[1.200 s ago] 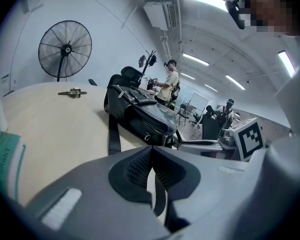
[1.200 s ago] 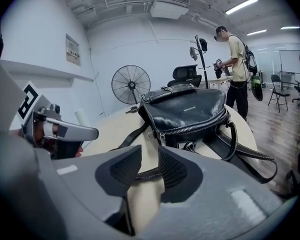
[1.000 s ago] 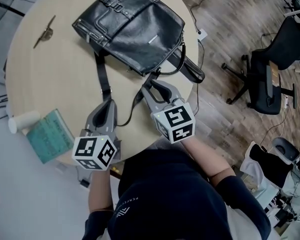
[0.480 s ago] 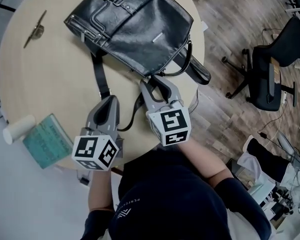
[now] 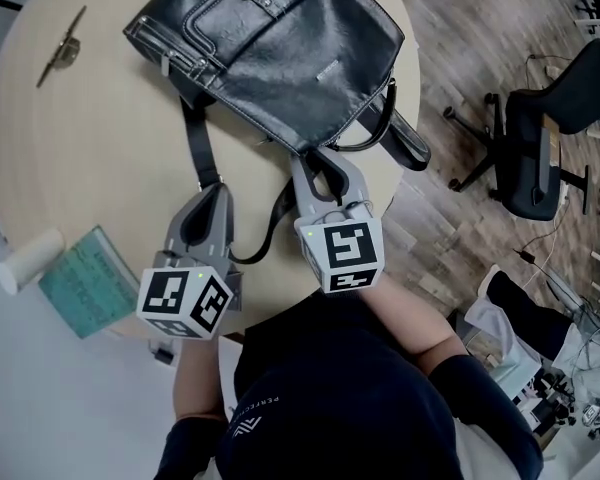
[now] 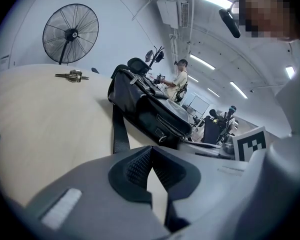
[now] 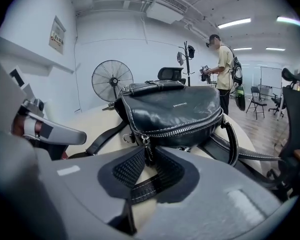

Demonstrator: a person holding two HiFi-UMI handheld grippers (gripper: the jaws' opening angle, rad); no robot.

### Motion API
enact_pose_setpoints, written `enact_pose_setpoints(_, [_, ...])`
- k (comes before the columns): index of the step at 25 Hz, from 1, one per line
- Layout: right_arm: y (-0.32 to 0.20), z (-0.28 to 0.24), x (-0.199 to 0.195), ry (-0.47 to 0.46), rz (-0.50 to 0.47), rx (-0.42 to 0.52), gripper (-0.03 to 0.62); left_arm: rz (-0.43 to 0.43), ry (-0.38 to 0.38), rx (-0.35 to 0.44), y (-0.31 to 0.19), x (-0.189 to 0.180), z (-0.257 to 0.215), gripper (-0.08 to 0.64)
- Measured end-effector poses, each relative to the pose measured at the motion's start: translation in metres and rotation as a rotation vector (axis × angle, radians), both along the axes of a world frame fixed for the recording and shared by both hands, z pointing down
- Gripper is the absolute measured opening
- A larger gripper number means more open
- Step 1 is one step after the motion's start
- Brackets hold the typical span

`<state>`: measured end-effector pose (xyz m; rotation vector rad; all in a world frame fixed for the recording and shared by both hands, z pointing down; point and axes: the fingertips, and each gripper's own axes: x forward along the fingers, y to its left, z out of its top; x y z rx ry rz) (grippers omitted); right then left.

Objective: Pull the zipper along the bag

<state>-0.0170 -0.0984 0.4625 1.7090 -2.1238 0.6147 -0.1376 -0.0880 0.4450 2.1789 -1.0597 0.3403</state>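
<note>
A black leather bag (image 5: 270,48) lies on the round wooden table (image 5: 100,148); in the right gripper view the bag (image 7: 175,106) fills the middle. Its silver zipper (image 7: 190,126) runs along the near side, and the zipper pull (image 7: 147,151) hangs at its left end. My right gripper (image 5: 320,163) (image 7: 148,153) is at that corner; its jaws have just been closing and now pinch the pull between their tips. My left gripper (image 5: 208,190) (image 6: 151,151) rests shut and holds nothing, just right of the bag's flat strap (image 5: 198,138) (image 6: 119,129).
A metal clip (image 5: 62,53) lies at the table's far left. A green book (image 5: 80,278) and a white roll (image 5: 30,258) sit at the near left edge. An office chair (image 5: 540,138) stands on the floor to the right, a fan (image 7: 112,81) behind the table.
The right gripper has come up to the bag's near corner and its jaws have narrowed round the zipper pull. The left gripper has edged forward beside the strap.
</note>
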Motion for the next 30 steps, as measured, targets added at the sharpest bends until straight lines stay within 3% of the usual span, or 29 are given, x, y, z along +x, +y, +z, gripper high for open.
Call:
enact_pose_setpoints(6, [0.007, 0.000, -0.002, 0.025, -0.058, -0.014, 0.049, 0.007, 0.013, -0.010, -0.002, -0.002, 0.003, 0.018])
enact_pose_setpoints(8, [0.010, -0.002, -0.006, 0.023, -0.086, -0.012, 0.016, 0.010, 0.014, -0.010, -0.002, -0.002, 0.002, 0.017])
enact_pose_setpoints(15, [0.013, -0.003, -0.005, -0.001, -0.143, -0.019, 0.015, 0.015, -0.004, -0.001, 0.003, 0.003, 0.000, 0.017])
enact_pose_setpoints(30, [0.023, -0.011, 0.002, -0.026, -0.407, -0.103, 0.014, -0.115, -0.038, 0.033, 0.019, 0.027, -0.024, 0.017])
